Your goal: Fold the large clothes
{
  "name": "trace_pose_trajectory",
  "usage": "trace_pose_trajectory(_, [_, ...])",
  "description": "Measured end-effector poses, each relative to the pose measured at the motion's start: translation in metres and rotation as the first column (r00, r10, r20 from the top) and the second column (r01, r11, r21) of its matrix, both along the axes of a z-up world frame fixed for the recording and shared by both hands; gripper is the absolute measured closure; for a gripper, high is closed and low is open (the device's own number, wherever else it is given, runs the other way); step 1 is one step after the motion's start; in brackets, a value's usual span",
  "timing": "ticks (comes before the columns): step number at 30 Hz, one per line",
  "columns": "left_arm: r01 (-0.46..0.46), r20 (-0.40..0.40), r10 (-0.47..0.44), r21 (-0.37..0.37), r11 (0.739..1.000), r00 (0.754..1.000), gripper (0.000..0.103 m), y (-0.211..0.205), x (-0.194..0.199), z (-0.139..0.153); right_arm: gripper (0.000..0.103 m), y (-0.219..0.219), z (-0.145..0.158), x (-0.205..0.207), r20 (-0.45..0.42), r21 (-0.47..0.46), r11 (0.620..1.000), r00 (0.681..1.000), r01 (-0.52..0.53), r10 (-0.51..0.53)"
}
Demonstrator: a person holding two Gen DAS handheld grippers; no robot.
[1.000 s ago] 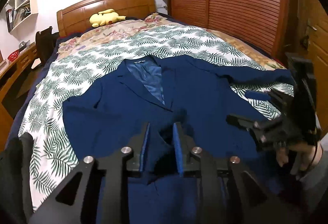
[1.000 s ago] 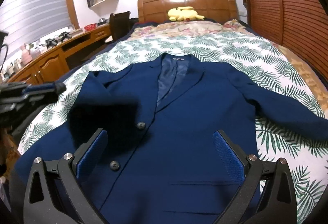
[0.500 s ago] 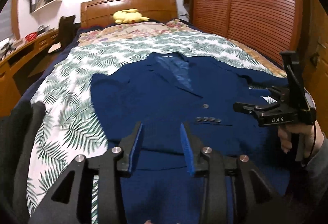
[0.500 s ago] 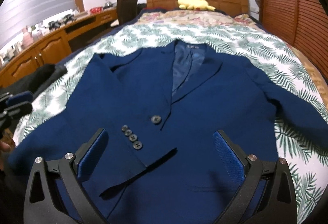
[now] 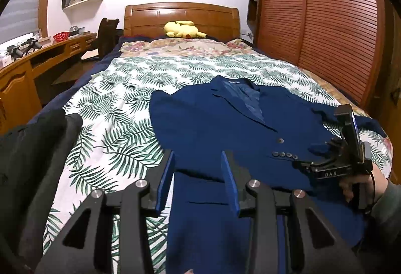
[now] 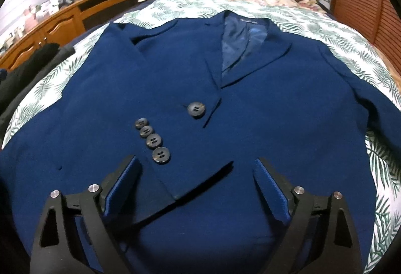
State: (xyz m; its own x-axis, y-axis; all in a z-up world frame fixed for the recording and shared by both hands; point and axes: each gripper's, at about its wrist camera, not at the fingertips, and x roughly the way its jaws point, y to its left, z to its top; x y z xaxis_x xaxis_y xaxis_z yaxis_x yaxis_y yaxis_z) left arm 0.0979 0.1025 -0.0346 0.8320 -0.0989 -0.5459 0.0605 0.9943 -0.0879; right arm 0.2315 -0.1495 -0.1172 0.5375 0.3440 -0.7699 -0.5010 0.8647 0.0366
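Note:
A navy blue suit jacket (image 5: 225, 123) lies face up on the bed, collar toward the headboard; it fills the right wrist view (image 6: 250, 111). Its left sleeve is folded across the front, the cuff with several buttons (image 6: 153, 139) lying near the front button (image 6: 196, 109). My left gripper (image 5: 198, 173) is open and empty above the jacket's lower left part. My right gripper (image 6: 198, 176) is open and empty, low over the folded cuff; it also shows in the left wrist view (image 5: 333, 163), held by a hand at the right.
The bed has a leaf-print cover (image 5: 120, 103) and a wooden headboard (image 5: 180, 18) with a yellow plush toy (image 5: 184, 29). A dark garment (image 5: 32, 148) lies at the bed's left edge. A wooden desk (image 5: 30, 65) stands left, a slatted wardrobe (image 5: 325, 23) right.
My left gripper let go of the sleeve, which now lies folded across the jacket front, and drew back to the left, open. My right gripper moved down toward the cuff.

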Motion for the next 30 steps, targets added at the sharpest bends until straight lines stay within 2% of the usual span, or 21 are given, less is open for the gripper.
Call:
trace_pose_trajectory(4, [-0.006,-0.007,0.006,0.001,1.000,1.000,0.066,0.001,0.001,-0.003,0.028,0.004,-0.002,-0.002,-0.013,0.001,0.999,0.999,-0.039,0.039])
trace_pose_trajectory(7, [-0.008,-0.015,0.008,0.006,1.000,1.000,0.066,-0.002,0.003,-0.005,0.044,0.007,-0.002,-0.006,-0.012,0.007,0.998,0.998,-0.064,0.064])
trace_pose_trajectory(9, [-0.008,-0.018,0.008,0.010,1.000,1.000,0.066,-0.003,0.004,-0.007,0.069,0.009,0.000,-0.009,-0.003,0.009,0.997,0.997,-0.079,0.079])
trace_pose_trajectory(11, [-0.007,-0.022,0.007,0.014,1.000,1.000,0.066,-0.004,0.006,-0.008,0.082,0.010,0.002,-0.013,0.009,0.011,0.996,0.996,-0.093,0.093])
trace_pose_trajectory(12, [-0.008,-0.023,0.008,0.017,1.000,1.000,0.066,-0.005,0.006,-0.008,0.093,0.011,0.003,-0.015,0.019,0.010,0.995,0.995,-0.101,0.101])
trace_pose_trajectory(16, [-0.007,-0.021,0.007,0.015,1.000,1.000,0.066,-0.007,0.008,-0.008,0.098,0.006,0.025,-0.027,0.093,0.095,0.985,0.986,-0.146,0.138])
trace_pose_trajectory(20, [0.000,-0.021,0.001,0.019,1.000,1.000,0.065,-0.013,0.012,-0.010,0.099,-0.005,0.055,-0.038,0.187,0.151,0.977,0.974,-0.153,0.124])
trace_pose_trajectory(24, [0.016,-0.027,-0.015,0.028,0.999,1.000,0.065,-0.022,0.015,-0.010,0.099,-0.027,0.089,-0.049,0.282,0.204,0.971,0.957,-0.125,0.064])
trace_pose_trajectory(30, [0.045,-0.032,-0.044,0.028,0.999,0.999,0.065,-0.035,0.021,-0.010,0.099,-0.069,0.128,-0.056,0.344,0.225,0.973,0.938,-0.044,-0.037])
